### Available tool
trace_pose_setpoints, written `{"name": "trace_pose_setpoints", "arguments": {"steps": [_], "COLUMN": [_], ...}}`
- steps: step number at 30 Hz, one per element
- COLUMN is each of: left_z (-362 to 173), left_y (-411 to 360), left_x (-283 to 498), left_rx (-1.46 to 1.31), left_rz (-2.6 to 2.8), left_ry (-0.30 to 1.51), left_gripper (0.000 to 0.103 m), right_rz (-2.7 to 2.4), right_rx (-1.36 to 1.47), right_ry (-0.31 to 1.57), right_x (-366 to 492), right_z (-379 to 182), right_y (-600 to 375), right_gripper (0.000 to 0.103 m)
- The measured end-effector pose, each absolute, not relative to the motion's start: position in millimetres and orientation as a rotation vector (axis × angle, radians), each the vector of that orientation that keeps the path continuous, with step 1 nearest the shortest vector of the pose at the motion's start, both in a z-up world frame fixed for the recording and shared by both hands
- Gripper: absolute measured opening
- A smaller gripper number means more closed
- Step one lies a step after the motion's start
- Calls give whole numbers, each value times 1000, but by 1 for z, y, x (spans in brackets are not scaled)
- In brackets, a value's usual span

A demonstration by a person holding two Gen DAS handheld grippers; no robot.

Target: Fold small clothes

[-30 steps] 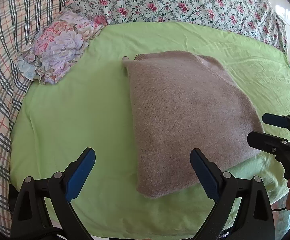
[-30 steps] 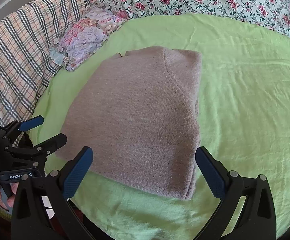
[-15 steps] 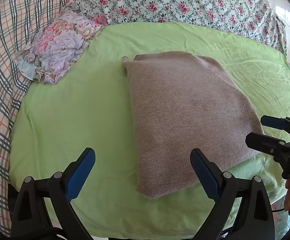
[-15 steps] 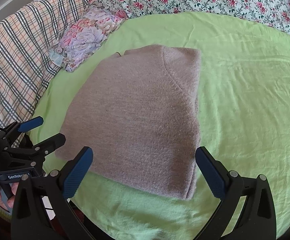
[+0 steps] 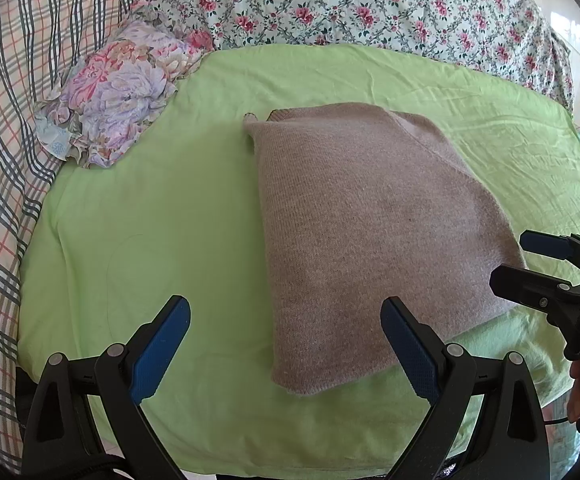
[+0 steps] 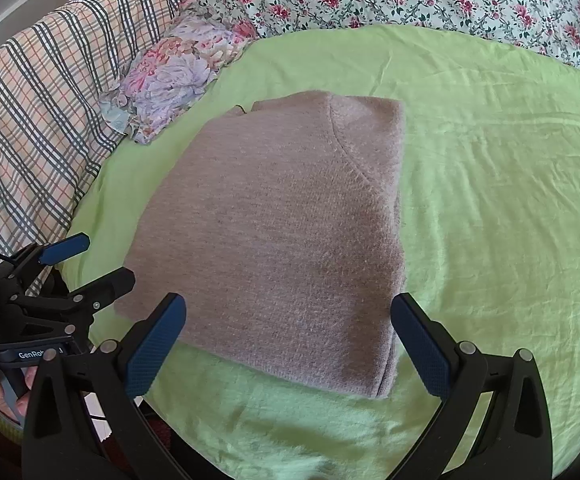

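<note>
The folded taupe knitted sweater (image 6: 286,232) lies flat on the light green bed sheet (image 6: 490,200). Both claws, left (image 5: 286,344) and right (image 6: 290,340), are held apart, empty. The near hem corners should be gripped evenly before folding away.

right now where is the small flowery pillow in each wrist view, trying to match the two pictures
Left wrist view: the flowery pillow lies upper left, on the far left corner of the green sheet, against the plaid bedding.
Right wrist view: the same pillow sits upper left of centre, just beyond the sweater's far left corner.
Shared landmark: the folded taupe sweater, nearer the camera and to the right of the pillow in both views.
</note>
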State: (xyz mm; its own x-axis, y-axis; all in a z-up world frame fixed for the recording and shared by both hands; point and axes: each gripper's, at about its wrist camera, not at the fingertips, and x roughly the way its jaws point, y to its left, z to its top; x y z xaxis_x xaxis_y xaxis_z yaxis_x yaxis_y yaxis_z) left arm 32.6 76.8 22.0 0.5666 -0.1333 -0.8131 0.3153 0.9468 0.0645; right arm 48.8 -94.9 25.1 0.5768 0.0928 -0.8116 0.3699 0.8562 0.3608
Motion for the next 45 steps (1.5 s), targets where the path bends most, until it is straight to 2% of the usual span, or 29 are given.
{"name": "trace_pose_setpoints", "arguments": {"steps": [45], "left_z": [26], "left_y": [74], "left_x": [34], "left_rx": [218], "left_rz": [-283], "left_ry": [927], "left_gripper": [97], "right_rz": [-168], "right_rx": [541], "right_ry": [937], "right_x": [49], "right_z": [31], "right_y": [-109], "right_gripper": [102]}}
